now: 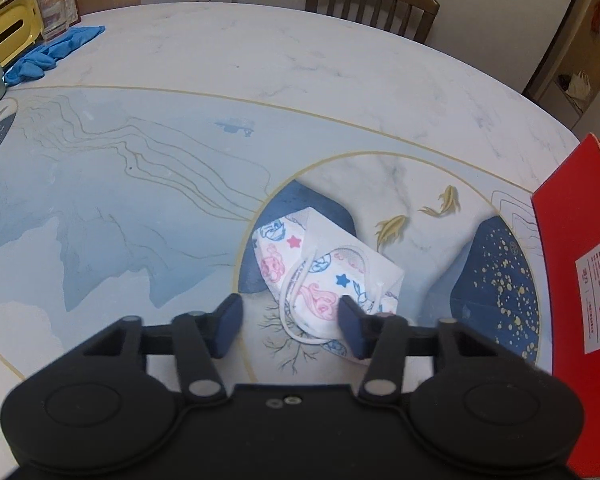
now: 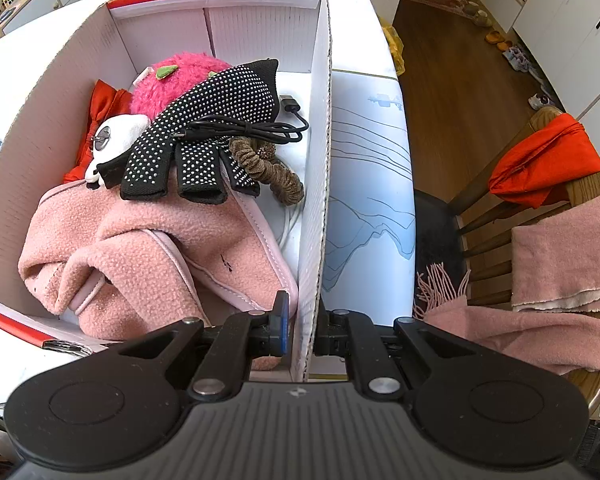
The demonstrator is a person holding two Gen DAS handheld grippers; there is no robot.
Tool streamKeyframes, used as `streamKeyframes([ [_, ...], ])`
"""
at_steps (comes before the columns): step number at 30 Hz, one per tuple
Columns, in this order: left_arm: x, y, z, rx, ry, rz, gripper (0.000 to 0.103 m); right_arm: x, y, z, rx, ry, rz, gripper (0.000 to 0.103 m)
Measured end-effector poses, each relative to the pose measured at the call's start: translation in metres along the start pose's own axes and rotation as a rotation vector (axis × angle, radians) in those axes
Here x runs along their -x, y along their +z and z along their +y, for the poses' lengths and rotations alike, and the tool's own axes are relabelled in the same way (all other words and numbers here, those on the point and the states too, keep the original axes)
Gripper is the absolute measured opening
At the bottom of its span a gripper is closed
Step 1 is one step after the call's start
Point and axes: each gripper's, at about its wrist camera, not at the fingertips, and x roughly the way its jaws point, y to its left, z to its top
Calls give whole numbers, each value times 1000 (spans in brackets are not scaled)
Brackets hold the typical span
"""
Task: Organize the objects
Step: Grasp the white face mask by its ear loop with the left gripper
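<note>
Lying on the marble-patterned bench: folded white face mask printed with pink and blue cartoons, stars (ear loops loose) | left gripper half-open around its near edge | right gripper clenched on white-and-red cardboard box wall

Left gripper: matte black housing with two round, dished side lobes, black linkage arms pinned by silver rivets, two small silver screws at the centre of the top plate, dark navy fingertip pads. Right gripper: same black lobes and riveted linkages, ribbed grey centre plate, one small central screw, blue pad on a black finger.
</note>
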Motion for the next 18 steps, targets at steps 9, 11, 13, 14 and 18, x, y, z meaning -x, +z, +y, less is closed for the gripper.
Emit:
streamKeyframes([
  [9,4,-7,-9,-75,-16,-2,0,0,0,0,0,-4,-2,10],
  [11,11,-6,-9,-73,-31,-25,0,0,-1,0,1,-5,-3,10],
  [13,22,-2,-9,-79,-50,-60,0,0,-1,-1,-2,-5,-3,10],
  [14,28,1,-10,-79,-62,-74,0,0,0,-1,-3,-6,-2,10],
  [18,49,13,-15,-96,-105,-118,0,0,0,-1,-2,-5,-4,10],
])
